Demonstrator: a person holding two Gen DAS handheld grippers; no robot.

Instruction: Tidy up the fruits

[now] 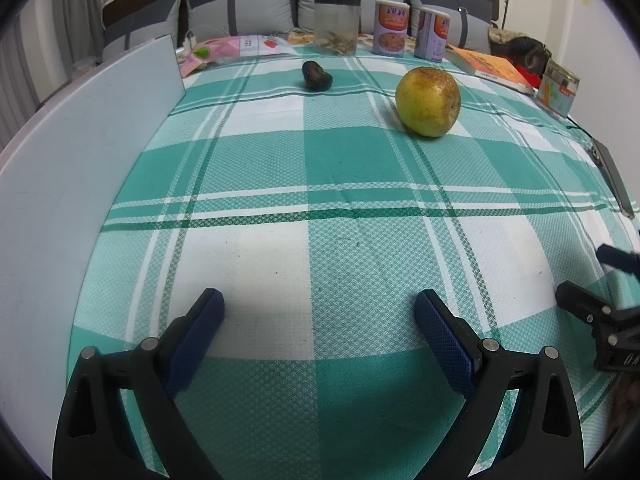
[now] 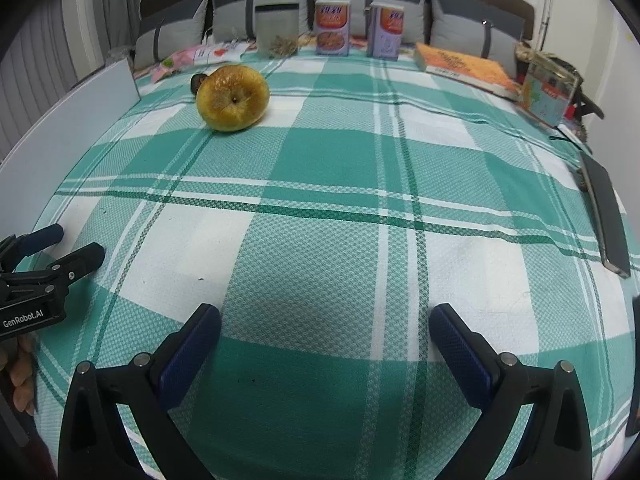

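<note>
Nearest, the left gripper [image 1: 318, 312] is held wide apart and empty over the near part of the checked tablecloth [image 1: 340, 168], and the right gripper [image 2: 324, 328] is likewise spread wide with nothing between its blue pads [image 2: 192, 356]. Farther on, a yellow apple [image 1: 428, 101] is seen lying on the cloth toward the far edge, with a small dark fruit [image 1: 317, 75] beyond it and well apart. A white board [image 1: 80, 160] is stood along the left edge. Along the far edge a clear jar [image 1: 337, 26], two cans [image 1: 391, 28] and an orange book [image 1: 492, 66] are lined up
</note>
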